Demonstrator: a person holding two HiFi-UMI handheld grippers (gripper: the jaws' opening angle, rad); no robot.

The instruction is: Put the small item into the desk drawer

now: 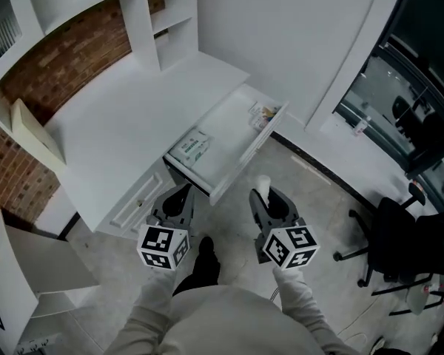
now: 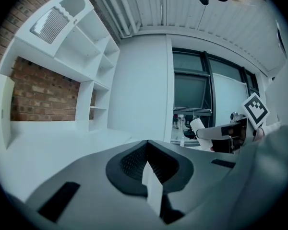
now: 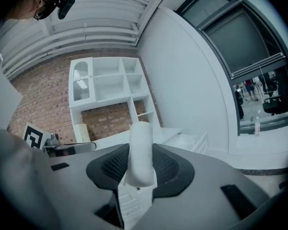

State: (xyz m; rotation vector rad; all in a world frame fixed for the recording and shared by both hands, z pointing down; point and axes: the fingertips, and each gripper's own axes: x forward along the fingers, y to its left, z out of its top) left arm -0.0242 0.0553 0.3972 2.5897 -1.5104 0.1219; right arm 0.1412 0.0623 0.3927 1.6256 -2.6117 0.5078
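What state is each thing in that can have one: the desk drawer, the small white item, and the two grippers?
Desk drawer: pulled open, packets lying inside.
Small white item: clamped in the right gripper, not yet in the drawer.
Right gripper: shut on the small white item.
Left gripper: shut, nothing between its jaws.

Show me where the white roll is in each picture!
Head view: the roll is low in the centre, in the right gripper's jaws, just past the open drawer's front.
Left gripper view: the roll is right of centre, small, sticking out of the right gripper.
Right gripper view: the roll is in the centre, upright between the jaws.
Shared landmark: the brick wall.
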